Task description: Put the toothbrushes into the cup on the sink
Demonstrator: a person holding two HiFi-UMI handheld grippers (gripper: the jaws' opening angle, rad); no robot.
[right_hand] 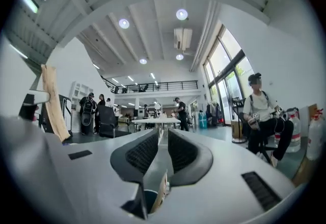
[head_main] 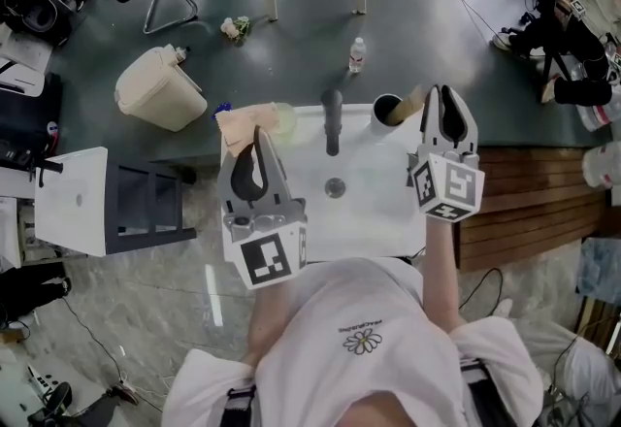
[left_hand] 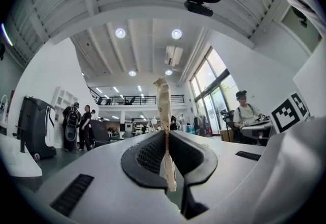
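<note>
Left gripper jaws: pinched together on a thin beige paper-wrapped toothbrush. Toothbrush upright between the black ribbed pads, top end poking well above the jaw tips, bottom end hanging just under them.

Right gripper jaws: a little apart, a thin gap between the pads, nothing in that gap. Just below these jaws, a round black cup with a second beige wrapped toothbrush tilted in it.

From the head view, both grippers up over a white sink. Black cup at the back right corner of the sink, just beside the right gripper's tips. Second toothbrush leaning out of the cup toward that gripper. Dark grey tap at the middle of the back edge, between the two grippers. Round metal drain in the bowl, near the tap. Left gripper over the left edge of the sink, well apart from the cup.

Behind the sink, a dark grey floor, with a cream plastic bin and a small clear bottle on it.
</note>
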